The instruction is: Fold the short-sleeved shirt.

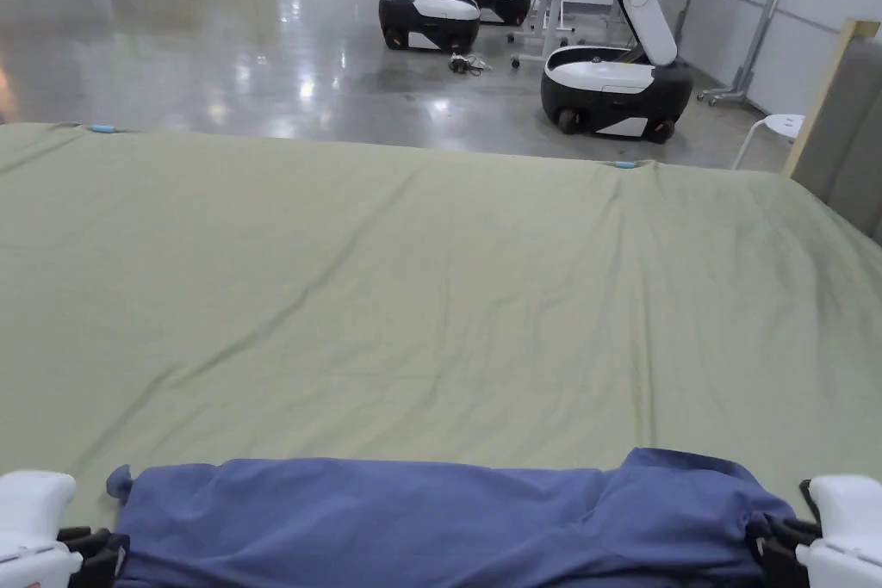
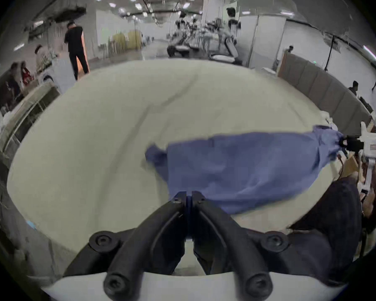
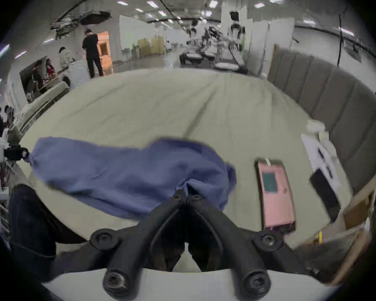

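The blue short-sleeved shirt point(image 1: 439, 521) is stretched sideways along the near edge of a bed covered with a pale green sheet point(image 1: 413, 271), held at each end by a hand-held gripper. At its left end the left gripper point(image 2: 188, 197) has its black fingers point(image 2: 179, 200) pressed together with a sliver of blue cloth squeezed between them; from the head view that same gripper point(image 1: 108, 551) sits at the lower left corner, right against the shirt's bunched end. At the other end the right gripper point(image 3: 187, 194) has its fingers point(image 3: 178, 197) closed tight on a gathered fold of the fabric, and in the head view it point(image 1: 762, 542) bites the shirt at the lower right. Between the two, the cloth looks lifted and drawn fairly taut, with a small flap sticking out at the left end and a fuller, puffed bulge toward the right; how much of it rests on the sheet I cannot tell. Just beside the shirt's right end a pink device point(image 3: 275, 195) lies flat on the sheet, apart from the cloth. Along the right side of the bed stands a grey padded headboard point(image 3: 326, 101). Beyond the far edge, on a shiny concrete floor point(image 1: 215, 39), several white and black wheeled robots point(image 1: 616, 82) are parked, and a person in dark clothes point(image 2: 76, 47) stands farther off to the left.
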The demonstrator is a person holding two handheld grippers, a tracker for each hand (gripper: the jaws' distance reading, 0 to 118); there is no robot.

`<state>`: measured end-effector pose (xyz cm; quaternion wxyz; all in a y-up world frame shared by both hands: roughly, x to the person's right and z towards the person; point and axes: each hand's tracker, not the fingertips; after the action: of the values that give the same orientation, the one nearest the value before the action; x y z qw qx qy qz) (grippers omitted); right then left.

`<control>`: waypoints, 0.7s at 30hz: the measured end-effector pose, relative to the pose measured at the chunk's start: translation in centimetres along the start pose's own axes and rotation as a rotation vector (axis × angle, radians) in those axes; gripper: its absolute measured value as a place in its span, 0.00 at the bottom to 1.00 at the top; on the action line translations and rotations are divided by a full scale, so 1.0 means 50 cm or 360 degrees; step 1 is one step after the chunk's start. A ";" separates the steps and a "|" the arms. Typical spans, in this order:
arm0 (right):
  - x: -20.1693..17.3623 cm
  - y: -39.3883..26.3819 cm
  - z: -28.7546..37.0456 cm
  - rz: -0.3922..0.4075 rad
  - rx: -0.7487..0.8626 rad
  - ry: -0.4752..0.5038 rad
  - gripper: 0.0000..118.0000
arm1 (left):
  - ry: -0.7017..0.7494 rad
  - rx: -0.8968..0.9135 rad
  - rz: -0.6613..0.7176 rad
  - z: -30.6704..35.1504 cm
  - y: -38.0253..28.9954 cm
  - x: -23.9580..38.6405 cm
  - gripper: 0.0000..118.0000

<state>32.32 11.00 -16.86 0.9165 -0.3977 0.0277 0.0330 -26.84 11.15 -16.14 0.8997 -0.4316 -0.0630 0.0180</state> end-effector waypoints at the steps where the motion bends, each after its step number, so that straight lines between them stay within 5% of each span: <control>1: 0.003 -0.014 -0.008 -0.0041 0.0010 0.0002 0.04 | 0.0016 0.0019 0.0022 -0.005 -0.007 -0.001 0.03; 3: 0.009 -0.019 -0.012 -0.0124 0.0037 0.0008 0.13 | 0.0077 0.0081 0.0062 -0.007 -0.008 0.005 0.06; 4: 0.007 -0.014 0.000 -0.0152 0.0082 -0.0005 0.40 | 0.0080 0.0129 0.0066 0.001 -0.002 0.011 0.30; 5: 0.002 -0.003 0.019 -0.0164 0.0146 -0.0068 0.65 | 0.0088 0.0188 0.0071 0.016 0.005 0.021 0.67; 6: -0.005 0.009 0.036 -0.0158 0.0205 -0.0101 0.81 | 0.0078 0.0263 0.0059 0.032 0.011 0.032 0.94; 7: -0.015 0.023 0.061 -0.0149 0.0287 -0.0073 0.83 | 0.0052 0.0351 0.0024 0.053 0.020 0.051 0.96; 12: -0.100 0.081 0.183 -0.0112 0.0903 0.0034 0.82 | 0.0093 0.0939 -0.0030 0.145 0.070 0.142 0.94; 15: -0.151 0.100 0.220 -0.0034 0.1068 0.0029 0.75 | 0.0102 0.1004 -0.0023 0.169 0.096 0.179 0.85; 16: -0.164 0.102 0.227 -0.0018 0.1105 0.0020 0.59 | 0.0112 0.1039 -0.0042 0.179 0.102 0.190 0.67; 18: -0.183 0.102 0.225 0.0020 0.1125 -0.0028 0.12 | 0.0157 0.1029 -0.0069 0.185 0.113 0.205 0.13; 19: -0.189 0.100 0.225 0.0033 0.1129 -0.0031 0.04 | 0.0148 0.1021 -0.0074 0.184 0.115 0.204 0.04; 21: -0.194 0.104 0.228 0.0041 0.1091 0.0058 0.04 | 0.0014 0.0949 -0.0031 0.189 0.119 0.187 0.04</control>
<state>22.51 22.51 -12.12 0.9957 -0.0667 0.0587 0.0262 -18.66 23.00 -13.98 0.9872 -0.1478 -0.0552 0.0252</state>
